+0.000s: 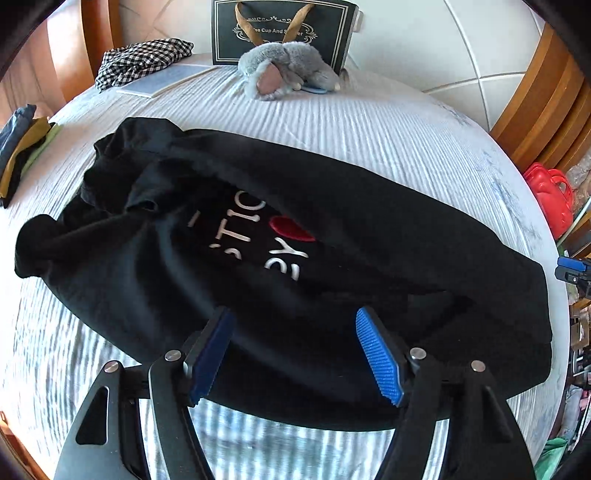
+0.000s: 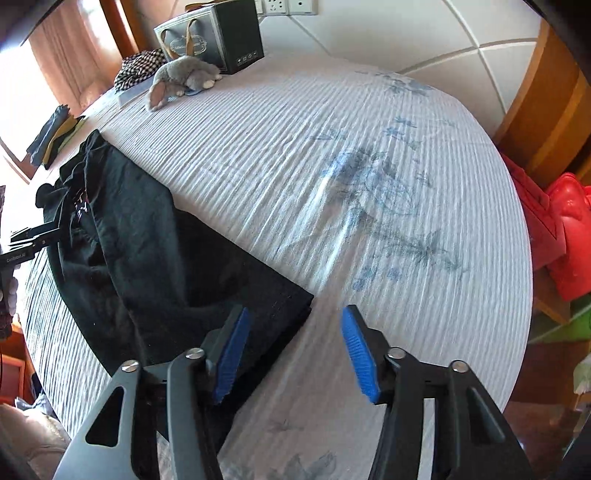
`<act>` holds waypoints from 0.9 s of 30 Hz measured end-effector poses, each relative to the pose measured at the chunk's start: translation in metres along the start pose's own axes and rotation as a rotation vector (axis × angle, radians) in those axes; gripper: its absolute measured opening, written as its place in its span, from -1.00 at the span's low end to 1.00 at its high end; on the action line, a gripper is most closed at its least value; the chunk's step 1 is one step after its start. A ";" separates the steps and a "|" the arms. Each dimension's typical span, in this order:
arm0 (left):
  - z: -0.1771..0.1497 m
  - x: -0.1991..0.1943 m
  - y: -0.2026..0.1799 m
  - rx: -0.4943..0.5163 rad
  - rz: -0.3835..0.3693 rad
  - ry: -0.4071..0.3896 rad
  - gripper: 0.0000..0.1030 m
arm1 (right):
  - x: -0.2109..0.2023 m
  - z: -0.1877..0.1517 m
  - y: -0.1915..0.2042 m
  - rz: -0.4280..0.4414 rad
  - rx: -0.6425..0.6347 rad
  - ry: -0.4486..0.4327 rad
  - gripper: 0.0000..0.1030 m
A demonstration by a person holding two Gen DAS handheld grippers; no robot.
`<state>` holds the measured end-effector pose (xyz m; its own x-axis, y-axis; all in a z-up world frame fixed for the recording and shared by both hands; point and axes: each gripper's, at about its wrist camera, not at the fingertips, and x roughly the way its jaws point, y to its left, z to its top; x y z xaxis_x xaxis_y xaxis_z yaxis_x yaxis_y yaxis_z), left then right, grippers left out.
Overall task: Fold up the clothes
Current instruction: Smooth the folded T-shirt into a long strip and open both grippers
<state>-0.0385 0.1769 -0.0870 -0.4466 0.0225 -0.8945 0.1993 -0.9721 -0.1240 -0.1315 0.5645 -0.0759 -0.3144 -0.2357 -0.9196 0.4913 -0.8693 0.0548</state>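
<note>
Left wrist view. The left gripper [image 1: 295, 350] hovered with its jaws spread apart, holding nothing, the blue pads [image 1: 380, 358] standing over the near hem of the black T-shirt [image 1: 332, 266]. The shirt lay across the middle of the bed [image 1: 369, 129], printed side up (white letters and a red heart [image 1: 291, 229], only partly readable). Its sleeve end, toward 10 o'clock, was bunched and creased; the hem end toward 4 o'clock lay flatter. At 12 o'clock a grey plush toy [image 1: 284, 70] rested on the bed just in front of a dark gift bag [image 1: 280, 29]. A checked cloth [image 1: 144, 59] sat at 11 o'clock on a flat pale book [image 1: 166, 79]. A small stack of folded clothes [image 1: 22, 147] lay at 9 o'clock, well apart from the shirt. A red bag [image 1: 550, 199] showed at 3 o'clock, off the bed.

Right wrist view. The right gripper [image 2: 295, 350] also had its jaws released and empty. Its left pad [image 2: 232, 358] stood over the shirt's corner [image 2: 280, 306]; the right pad was above bare striped sheet. The shirt ran from the centre toward 10 o'clock. The other gripper's tip [image 2: 33, 236] showed at 9 o'clock, beside the shirt's edge (contact could not be judged). Plush toy, bag and checked cloth sat near 11 o'clock.
</note>
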 end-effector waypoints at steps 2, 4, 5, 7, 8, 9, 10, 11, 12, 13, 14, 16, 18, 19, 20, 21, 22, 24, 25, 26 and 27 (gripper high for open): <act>-0.001 0.002 -0.012 0.002 -0.011 0.002 0.36 | 0.001 -0.001 0.002 0.012 -0.064 0.008 -0.21; -0.005 -0.003 -0.022 -0.007 -0.008 -0.017 0.40 | 0.001 -0.002 0.004 0.024 -0.149 0.008 -0.21; -0.008 -0.006 -0.026 -0.022 -0.006 -0.021 0.49 | 0.001 -0.002 0.005 0.030 -0.191 0.008 -0.21; -0.016 -0.009 -0.037 -0.053 -0.003 -0.024 0.50 | 0.001 -0.004 0.008 0.042 -0.276 0.009 -0.21; -0.020 -0.010 -0.043 -0.068 -0.001 -0.023 0.50 | 0.001 -0.004 0.009 0.048 -0.319 0.009 -0.21; -0.024 -0.011 -0.050 -0.076 0.012 -0.029 0.50 | 0.001 -0.005 0.010 0.054 -0.361 0.009 -0.21; -0.028 -0.012 -0.058 -0.085 0.026 -0.036 0.50 | 0.003 -0.005 0.007 0.060 -0.392 0.005 -0.21; -0.033 -0.013 -0.068 -0.099 0.042 -0.050 0.50 | 0.005 -0.006 0.002 0.071 -0.431 -0.001 -0.21; -0.039 -0.015 -0.078 -0.124 0.054 -0.060 0.50 | 0.007 -0.007 -0.002 0.082 -0.469 -0.007 -0.21; -0.046 -0.016 -0.091 -0.155 0.068 -0.065 0.50 | 0.009 -0.008 -0.006 0.094 -0.508 -0.014 -0.21; -0.052 -0.017 -0.104 -0.187 0.082 -0.069 0.50 | 0.010 -0.012 -0.010 0.108 -0.563 -0.021 -0.21; -0.064 -0.021 -0.135 -0.244 0.118 -0.075 0.51 | 0.013 -0.018 -0.019 0.135 -0.671 -0.038 -0.21; -0.075 -0.024 -0.165 -0.290 0.121 -0.064 0.51 | 0.013 -0.025 -0.022 0.166 -0.767 -0.043 -0.16; -0.080 -0.025 -0.180 -0.313 0.122 -0.058 0.51 | 0.011 -0.027 -0.023 0.180 -0.815 -0.052 -0.05; -0.084 -0.027 -0.193 -0.325 0.131 -0.059 0.51 | 0.010 -0.028 -0.022 0.197 -0.853 -0.059 0.05; -0.087 -0.028 -0.206 -0.337 0.140 -0.060 0.51 | 0.010 -0.029 -0.022 0.214 -0.890 -0.065 0.06; -0.091 -0.030 -0.216 -0.347 0.142 -0.070 0.52 | 0.010 -0.028 -0.020 0.225 -0.917 -0.069 0.06; -0.095 -0.028 -0.232 -0.363 0.139 -0.068 0.52 | 0.011 -0.025 -0.019 0.234 -0.952 -0.075 0.06; -0.097 -0.026 -0.239 -0.372 0.138 -0.065 0.52 | 0.012 -0.023 -0.018 0.237 -0.962 -0.074 0.06; -0.098 -0.024 -0.244 -0.375 0.137 -0.061 0.52 | 0.012 -0.021 -0.018 0.243 -0.966 -0.073 0.06; -0.098 -0.022 -0.250 -0.381 0.147 -0.057 0.52 | 0.011 -0.020 -0.017 0.258 -0.979 -0.081 0.06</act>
<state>0.0076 0.4420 -0.0782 -0.4347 -0.1338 -0.8906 0.5689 -0.8074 -0.1564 -0.1271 0.5854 -0.0950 -0.1410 -0.4261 -0.8936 0.9900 -0.0581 -0.1285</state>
